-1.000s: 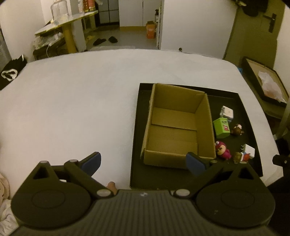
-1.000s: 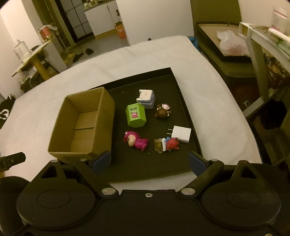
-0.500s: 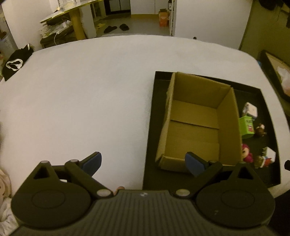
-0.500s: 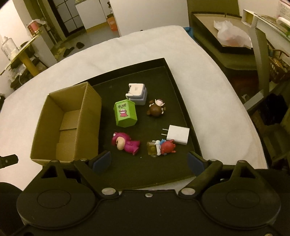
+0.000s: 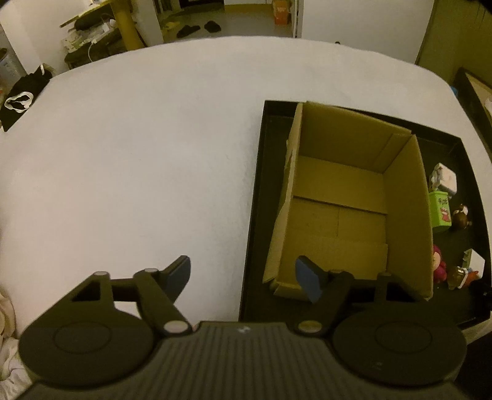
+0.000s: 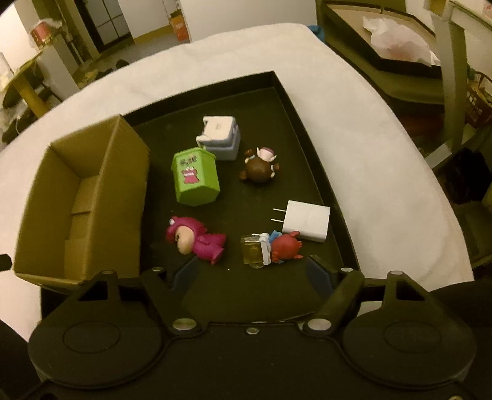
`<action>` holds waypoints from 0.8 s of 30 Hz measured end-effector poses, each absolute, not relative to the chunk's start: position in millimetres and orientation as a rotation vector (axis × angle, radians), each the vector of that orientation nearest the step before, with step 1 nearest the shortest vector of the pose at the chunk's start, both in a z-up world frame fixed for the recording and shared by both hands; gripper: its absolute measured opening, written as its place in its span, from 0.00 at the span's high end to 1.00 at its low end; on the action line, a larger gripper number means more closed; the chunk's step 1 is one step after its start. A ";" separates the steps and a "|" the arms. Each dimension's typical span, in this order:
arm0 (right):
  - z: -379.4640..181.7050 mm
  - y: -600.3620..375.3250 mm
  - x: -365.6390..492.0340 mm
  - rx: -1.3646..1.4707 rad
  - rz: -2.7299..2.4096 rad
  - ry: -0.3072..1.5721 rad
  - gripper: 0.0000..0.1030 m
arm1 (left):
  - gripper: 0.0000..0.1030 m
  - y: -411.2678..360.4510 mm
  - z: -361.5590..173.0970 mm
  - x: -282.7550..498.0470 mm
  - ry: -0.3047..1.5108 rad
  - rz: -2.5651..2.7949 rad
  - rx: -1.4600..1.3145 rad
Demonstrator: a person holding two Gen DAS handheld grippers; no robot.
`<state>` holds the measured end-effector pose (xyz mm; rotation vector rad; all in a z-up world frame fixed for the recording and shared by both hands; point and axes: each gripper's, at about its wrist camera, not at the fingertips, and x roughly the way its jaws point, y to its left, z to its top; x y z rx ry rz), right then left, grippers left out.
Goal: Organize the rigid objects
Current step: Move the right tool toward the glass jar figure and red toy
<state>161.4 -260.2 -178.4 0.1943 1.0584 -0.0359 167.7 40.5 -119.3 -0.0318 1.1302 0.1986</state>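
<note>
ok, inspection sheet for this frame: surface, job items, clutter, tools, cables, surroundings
Surface: white table with black tray on it.
Job's things: cardboard box on the tray, nothing inside; beside it green bin toy, grey-white block, brown figure, white charger, pink figure and red figure, both lying down.
Clutter: nothing seen.
Grippers: left tool open, holding nothing; right tool open above the tray's near end.
Cables: nothing seen on the table.
Surroundings: slippers on the floor, side tables.

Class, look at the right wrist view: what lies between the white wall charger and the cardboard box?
In the right wrist view, between the white charger and the cardboard box, the pink figure lies on the black tray.
</note>
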 end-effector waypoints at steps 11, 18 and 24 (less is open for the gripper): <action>-208.5 -270.2 182.7 0.189 -0.105 1.050 0.31 | 0.41 27.8 -142.7 193.3 1.212 0.163 -0.018; -220.4 -266.6 192.6 0.162 -0.091 1.078 0.31 | 0.46 22.3 -154.2 204.3 1.233 0.202 0.011; -228.5 -254.8 197.0 0.098 -0.079 1.097 0.34 | 0.57 18.6 -158.7 204.8 1.251 0.206 0.031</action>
